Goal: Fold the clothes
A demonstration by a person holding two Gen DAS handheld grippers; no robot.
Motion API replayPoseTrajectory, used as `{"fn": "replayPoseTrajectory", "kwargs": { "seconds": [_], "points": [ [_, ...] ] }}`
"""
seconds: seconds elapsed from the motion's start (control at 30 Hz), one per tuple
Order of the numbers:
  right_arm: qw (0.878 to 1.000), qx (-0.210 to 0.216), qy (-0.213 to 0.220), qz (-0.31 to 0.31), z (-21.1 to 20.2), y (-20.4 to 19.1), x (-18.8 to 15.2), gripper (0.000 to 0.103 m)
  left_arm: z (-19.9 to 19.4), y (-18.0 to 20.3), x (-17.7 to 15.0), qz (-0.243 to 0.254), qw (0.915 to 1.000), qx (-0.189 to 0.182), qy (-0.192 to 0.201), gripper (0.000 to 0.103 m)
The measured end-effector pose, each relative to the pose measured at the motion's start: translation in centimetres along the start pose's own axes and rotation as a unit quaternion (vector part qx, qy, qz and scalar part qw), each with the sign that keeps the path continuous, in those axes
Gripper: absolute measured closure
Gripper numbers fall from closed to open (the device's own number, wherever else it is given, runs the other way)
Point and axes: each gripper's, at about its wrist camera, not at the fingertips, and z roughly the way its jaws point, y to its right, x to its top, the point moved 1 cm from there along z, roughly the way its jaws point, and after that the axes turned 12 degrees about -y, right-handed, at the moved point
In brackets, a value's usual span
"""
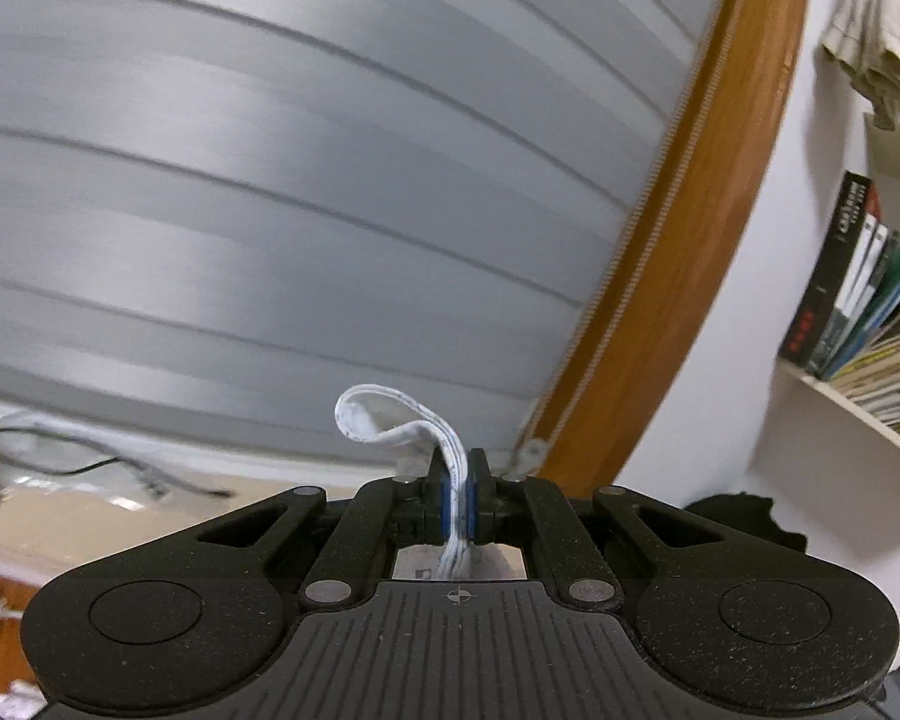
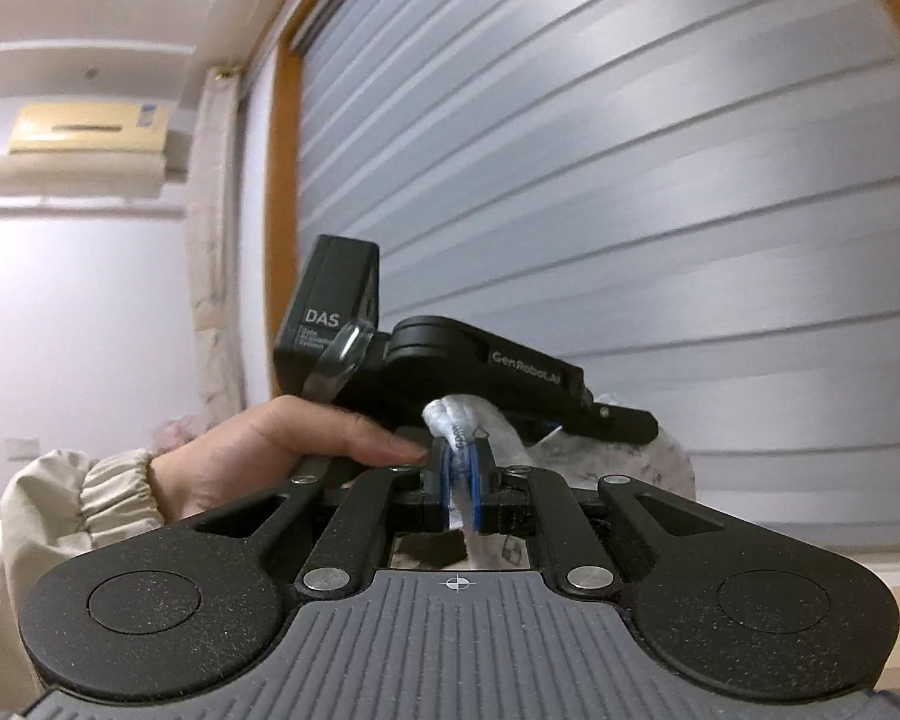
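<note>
My left gripper (image 1: 458, 483) is shut on a fold of white patterned cloth (image 1: 384, 420), which curls up above the fingertips and hangs down between them. In the right wrist view my right gripper (image 2: 461, 480) is shut on another bunch of the same white cloth (image 2: 456, 417). The other gripper's black body (image 2: 450, 360) sits just beyond it, held by a hand (image 2: 258, 450) in a cream sleeve. More of the cloth (image 2: 606, 468) drapes below that gripper. Both grippers are raised in front of grey window blinds (image 1: 300, 180); the rest of the garment is hidden below.
A wooden window frame (image 1: 690, 240) borders the blinds. A bookshelf (image 1: 870, 330) with books stands at the right, with a beige garment (image 1: 876, 30) above it. A dark cloth (image 1: 744, 516) lies under the shelf. An air conditioner (image 2: 84, 150) hangs on the left wall.
</note>
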Motion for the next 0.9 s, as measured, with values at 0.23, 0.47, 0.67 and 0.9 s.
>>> {"fn": "replayPoseTrajectory", "kwargs": {
  "seconds": [0.23, 0.47, 0.67, 0.9],
  "points": [
    [0.998, 0.023, -0.051, -0.011, 4.5, -3.0, -3.3, 0.095, -1.5, -7.2, -4.3, -0.04, 0.9988, 0.025, -0.011, 0.099],
    [0.991, 0.035, -0.128, -0.018, 11.4, -5.5, -9.7, 0.095, -1.0, -14.0, -10.1, -0.084, 0.9928, 0.076, -0.04, 0.098],
    [0.975, 0.052, -0.217, -0.021, 16.4, -6.8, -15.4, 0.071, -1.1, -18.7, -13.7, -0.106, 0.979, 0.162, -0.064, 0.068],
    [0.965, 0.036, -0.258, -0.039, 13.7, -4.2, -15.9, 0.057, -1.2, -24.2, -17.9, -0.13, 0.9523, 0.26, -0.091, 0.061]
  ]
}}
